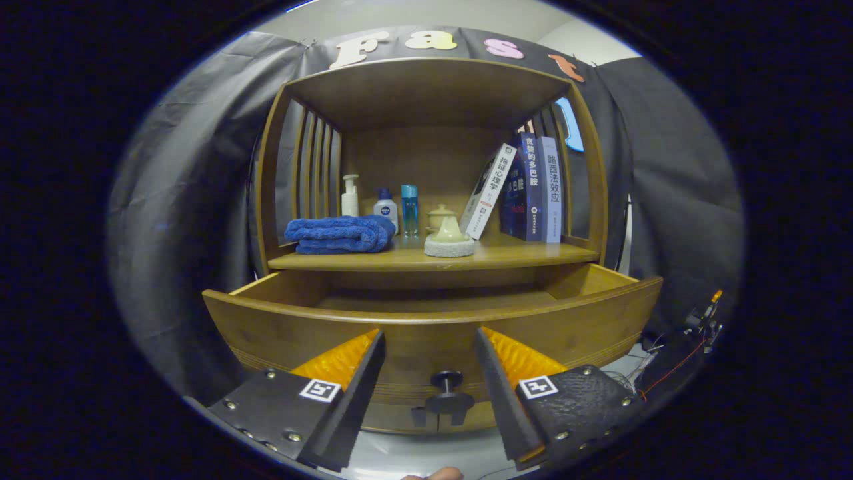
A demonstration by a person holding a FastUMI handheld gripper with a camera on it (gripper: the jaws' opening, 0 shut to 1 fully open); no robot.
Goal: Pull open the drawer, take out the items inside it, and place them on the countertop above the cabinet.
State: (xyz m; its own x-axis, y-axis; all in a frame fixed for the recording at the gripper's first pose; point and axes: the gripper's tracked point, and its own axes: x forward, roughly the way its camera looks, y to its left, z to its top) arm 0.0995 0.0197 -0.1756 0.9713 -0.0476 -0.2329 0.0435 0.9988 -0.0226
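Drawer point(426, 313) open, cavity free from above; shelf point(433, 257) overhangs rear; fingers point(429, 373) apart.

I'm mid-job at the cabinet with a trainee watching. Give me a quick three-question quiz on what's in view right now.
1. True or false: the wooden drawer under the shelf is pulled open.
2. Which thing lies at the left end of the wooden shelf? A) the folded blue towel B) the upright books C) the pale ceramic pot
3. Fill in: the dark round drawer knob sits ____ the fingers of the gripper, which are spread apart and press on nothing.

Key: 1 true; 2 A; 3 between.
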